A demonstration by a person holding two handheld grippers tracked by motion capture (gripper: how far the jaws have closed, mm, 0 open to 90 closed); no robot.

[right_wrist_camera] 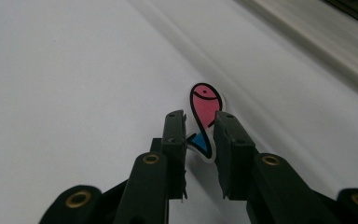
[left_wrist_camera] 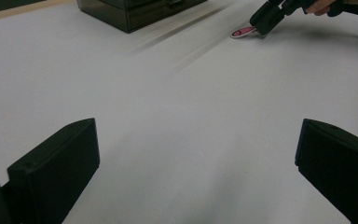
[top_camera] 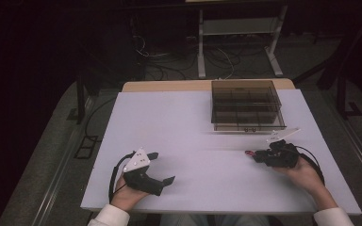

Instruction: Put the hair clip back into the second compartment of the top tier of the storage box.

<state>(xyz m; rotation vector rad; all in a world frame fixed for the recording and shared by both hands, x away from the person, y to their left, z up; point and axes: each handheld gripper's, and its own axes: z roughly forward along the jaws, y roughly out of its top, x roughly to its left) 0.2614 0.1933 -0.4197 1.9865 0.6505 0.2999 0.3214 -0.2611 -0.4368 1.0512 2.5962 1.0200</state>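
A small flat fish-shaped piece (right_wrist_camera: 205, 100), pink with a blue tail and a black outline, lies on the white table (top_camera: 193, 136) at the right. My right gripper (right_wrist_camera: 200, 120) is low over the table, its jaws closed in on the fish's tail from both sides. From above, the fish (top_camera: 250, 153) pokes out just left of the right gripper (top_camera: 256, 157). The left gripper view has the fish (left_wrist_camera: 242, 31) and the right gripper (left_wrist_camera: 262, 25) far off. My left gripper (top_camera: 164, 166) rests at the front left, open wide with nothing between its jaws.
A dark see-through box with several compartments (top_camera: 245, 106) stands at the table's back right, just beyond the right hand; the same box (left_wrist_camera: 135, 11) sits at the top of the left gripper view. Cables trail from both grippers. Beyond the table are desk legs and floor cables.
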